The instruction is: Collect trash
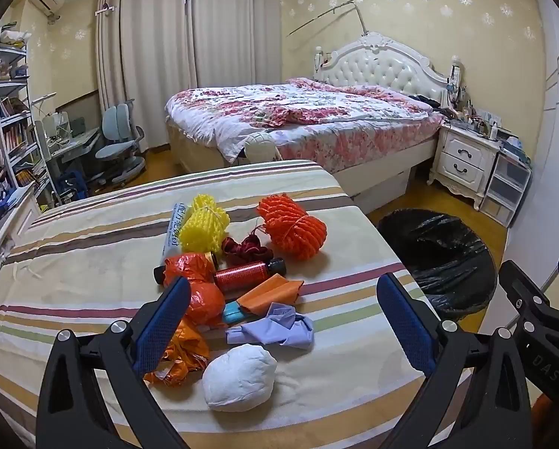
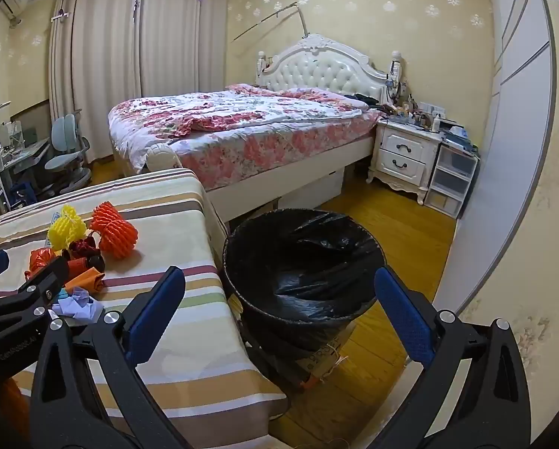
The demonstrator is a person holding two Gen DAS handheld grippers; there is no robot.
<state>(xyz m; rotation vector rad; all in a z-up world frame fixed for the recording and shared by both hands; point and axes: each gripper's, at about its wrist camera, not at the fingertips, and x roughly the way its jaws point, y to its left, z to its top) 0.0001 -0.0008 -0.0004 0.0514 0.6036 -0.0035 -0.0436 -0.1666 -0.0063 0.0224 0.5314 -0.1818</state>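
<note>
With the jaws of the left gripper (image 1: 283, 321) and right gripper (image 2: 279, 314) both spread wide and empty, the crumpled trash pile (image 1: 242, 280) (heaped mid-surface on the striped bed (image 1: 73, 262)) could be scattered off its right edge beside, not into, the black-lined bin (image 2: 302, 262), both grippers being pitched downward.

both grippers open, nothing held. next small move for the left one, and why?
Probably ease the left gripper forward and down onto the white wad and close. Its jaws stand wide and empty above the pile, and the wad is the nearest piece, lying clear of the others on the striped cloth. The black-lined bin stands open just off the table edge, in front of the right gripper, which is also empty.
</note>
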